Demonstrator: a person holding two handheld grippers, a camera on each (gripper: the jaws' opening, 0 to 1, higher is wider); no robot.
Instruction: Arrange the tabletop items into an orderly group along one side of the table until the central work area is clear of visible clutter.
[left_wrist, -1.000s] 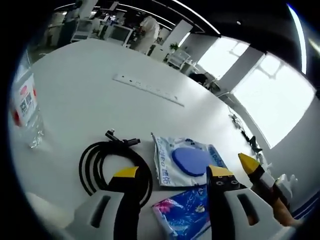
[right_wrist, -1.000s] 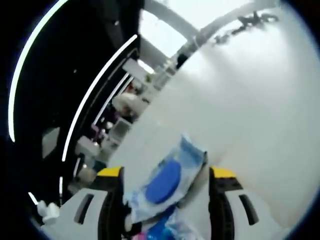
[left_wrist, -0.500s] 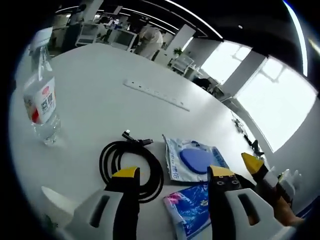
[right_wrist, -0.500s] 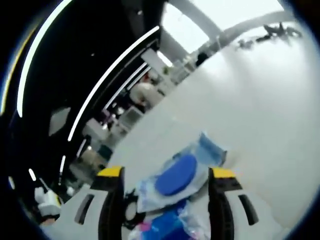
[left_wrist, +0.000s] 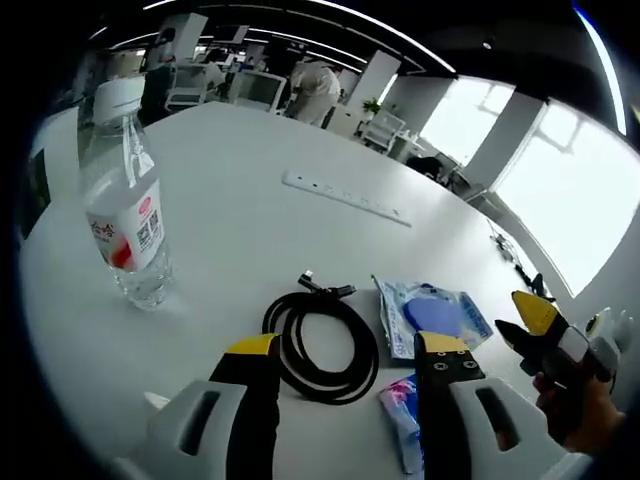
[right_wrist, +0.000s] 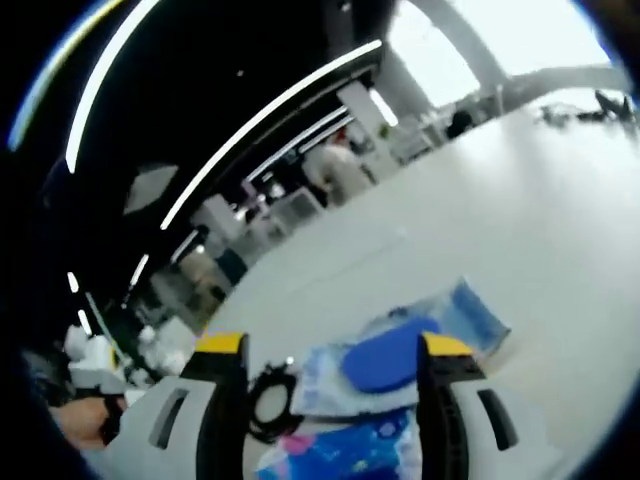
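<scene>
Hovering over the cable (left_wrist: 322, 335) with jaws apart and empty, the left gripper (left_wrist: 345, 352) should take one strand, not the coil. The right gripper (right_wrist: 333, 350), also open, faces the wipes (right_wrist: 385, 362); slide them flat toward the bottle (left_wrist: 125, 215)

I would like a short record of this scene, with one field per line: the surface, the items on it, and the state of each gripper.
surface: white table
bottle: clear water bottle, upright, apart from the other items
cable: black coiled cable, lying flat
packets: clear packet with blue oval beside the cable; blue floral packet nearer the left gripper
strip: white power strip, farther back
left gripper: open, holds nothing
right gripper: open, aimed at the packets
</scene>
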